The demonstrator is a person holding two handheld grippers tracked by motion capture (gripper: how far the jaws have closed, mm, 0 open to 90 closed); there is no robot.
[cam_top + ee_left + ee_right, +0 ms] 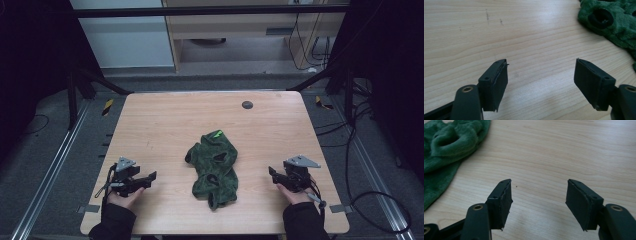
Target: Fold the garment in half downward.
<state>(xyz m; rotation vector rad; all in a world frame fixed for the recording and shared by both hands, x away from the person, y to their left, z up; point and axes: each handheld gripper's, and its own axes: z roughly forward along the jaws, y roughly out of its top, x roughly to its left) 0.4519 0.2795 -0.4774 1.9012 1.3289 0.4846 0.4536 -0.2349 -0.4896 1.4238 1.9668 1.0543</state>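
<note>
I hold a tool in each hand, low over the near part of the wooden bench [165,115], one at either side of a crumpled green garment [214,167] that lies in a heap near the middle of the bench, a little toward my edge. My left tool [150,177] sits at the near left, its jaws pointing across toward the garment but well apart from it; my left hand [125,197] grips it from below, with the grey three-cornered plate on top and a cable looping off its outer side. In the left gripper view the left tool [541,75] stands released, jaws spread wide with nothing but bare wood grain between them, and the garment [614,22] lies off at the upper right, a dark round opening showing in its plush folds. My right tool [272,175] mirrors this at the near right, held by my right hand [295,192], jaws aimed inward at the garment and likewise clear of it. In the right gripper view the right tool [539,195] is released too, its pads gaping over empty wood, with the garment [449,147] bunched at the upper left, not touching either jaw. A small dark round disc [247,104] sits on the far part of the bench, well beyond the garment.
</note>
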